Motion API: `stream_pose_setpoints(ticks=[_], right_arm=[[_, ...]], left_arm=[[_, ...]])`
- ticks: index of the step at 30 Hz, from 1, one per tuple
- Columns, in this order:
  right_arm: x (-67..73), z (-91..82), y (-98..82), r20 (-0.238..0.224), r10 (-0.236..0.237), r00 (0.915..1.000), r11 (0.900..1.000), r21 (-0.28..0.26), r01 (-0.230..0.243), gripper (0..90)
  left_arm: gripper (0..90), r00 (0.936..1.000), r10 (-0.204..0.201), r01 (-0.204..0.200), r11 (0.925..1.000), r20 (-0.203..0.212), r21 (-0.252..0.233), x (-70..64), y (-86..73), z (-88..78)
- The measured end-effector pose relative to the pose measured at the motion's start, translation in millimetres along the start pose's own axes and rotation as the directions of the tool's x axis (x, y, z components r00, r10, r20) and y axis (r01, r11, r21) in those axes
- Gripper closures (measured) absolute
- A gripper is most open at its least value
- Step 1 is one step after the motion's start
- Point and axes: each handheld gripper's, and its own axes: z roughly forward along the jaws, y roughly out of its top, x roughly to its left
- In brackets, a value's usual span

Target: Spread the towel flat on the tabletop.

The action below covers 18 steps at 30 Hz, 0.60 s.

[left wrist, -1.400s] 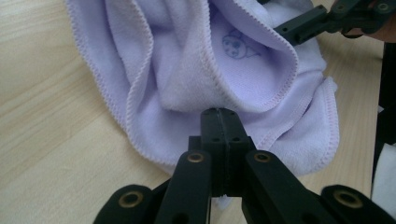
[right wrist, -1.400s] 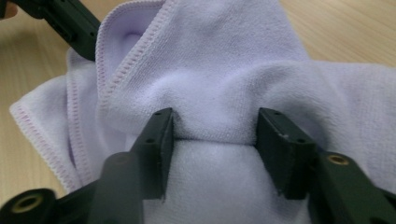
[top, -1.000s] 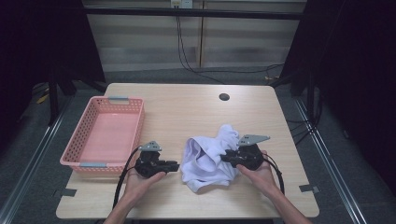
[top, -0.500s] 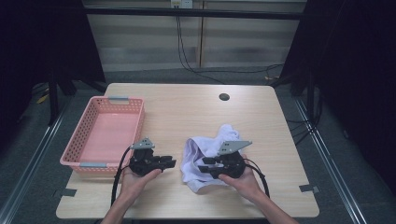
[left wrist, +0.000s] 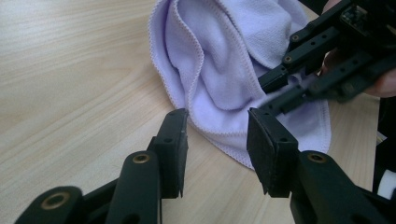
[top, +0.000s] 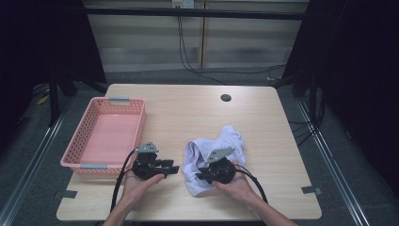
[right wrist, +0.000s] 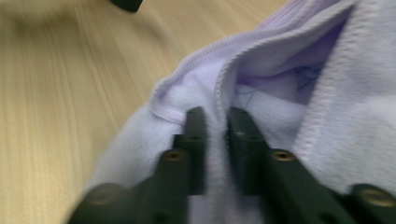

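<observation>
A crumpled lavender towel (top: 214, 146) lies right of the table's middle. My right gripper (top: 201, 177) rests on its front part and points left. In the right gripper view its jaws (right wrist: 215, 119) have just been closing and now pinch a fold of the towel (right wrist: 280, 107) between the pads. My left gripper (top: 173, 168) sits on the wood just left of the towel, facing it. Its jaws (left wrist: 217, 128) have just been opening, with nothing between them; the towel's hemmed edge (left wrist: 205, 79) lies just beyond the tips. The right gripper (left wrist: 327, 70) shows farther off in that view.
A pink plastic basket (top: 87, 136) stands at the table's left, with nothing in it. A dark round hole (top: 226, 98) marks the tabletop near the far edge. Bare wood (top: 188, 113) stretches behind the towel and along the front edge.
The right gripper has slid left and toward the front edge over the towel, and its jaws have closed on a fold. The left hand has stayed put while its jaws spread wider.
</observation>
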Motion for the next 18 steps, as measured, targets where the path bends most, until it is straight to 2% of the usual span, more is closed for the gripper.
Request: stream_pose_setpoints(ticks=[3,5,7,9,12,13,14,15,16,18], right_arm=[[-3.3,-18.0,8.7,0.001,0.010,0.9999,0.997,-0.070,-0.010,83.8],[-8.1,-38.9,17.9,0.014,0.024,0.9996,0.991,-0.131,-0.022,83.8],[-15.8,-54.8,22.3,0.036,0.039,0.9986,0.985,-0.169,-0.033,83.8],[-29.1,-72.5,22.7,0.055,0.077,0.9955,0.973,-0.222,-0.063,83.8],[-42.0,-88.9,20.3,0.069,0.115,0.9910,0.962,-0.257,-0.093,83.6],[-45.7,-93.4,19.1,0.081,0.123,0.9891,0.960,-0.262,-0.098,83.6],[-47.3,-95.1,18.3,0.088,0.126,0.9881,0.960,-0.261,-0.099,83.6],[-49.0,-96.7,17.2,0.099,0.131,0.9865,0.960,-0.261,-0.101,83.6],[-50.4,-97.7,15.6,0.102,0.136,0.9854,0.959,-0.262,-0.105,83.6],[-52.1,-99.3,11.7,0.104,0.147,0.9837,0.956,-0.270,-0.114,83.6]], left_arm=[[57.3,1.0000,-0.008,0.008,0.9993,0.004,-0.036,-1.1,1.9,-4.4],[56.2,0.9999,-0.007,0.008,0.9988,0.011,-0.048,-2.0,4.4,-5.3],[55.4,0.9997,0.002,-0.001,0.9990,0.023,-0.044,-4.1,6.7,-1.3],[52.5,0.9997,0.019,-0.019,0.9997,0.016,-0.015,-9.5,9.7,10.0],[49.2,0.9974,0.039,-0.040,0.9992,0.060,0.007,-20.7,17.3,31.1],[47.0,0.9971,0.042,-0.043,0.9990,0.064,0.010,-23.8,19.3,37.6],[45.8,0.9979,0.045,-0.046,0.9986,0.047,0.027,-27.4,21.8,46.5],[43.8,0.9977,0.049,-0.051,0.9976,0.048,0.047,-29.6,23.6,55.4],[42.2,0.9973,0.051,-0.055,0.9963,0.053,0.066,-30.2,24.3,63.5],[39.4,0.9985,0.043,-0.045,0.9949,0.033,0.090,-29.6,23.6,75.9]])
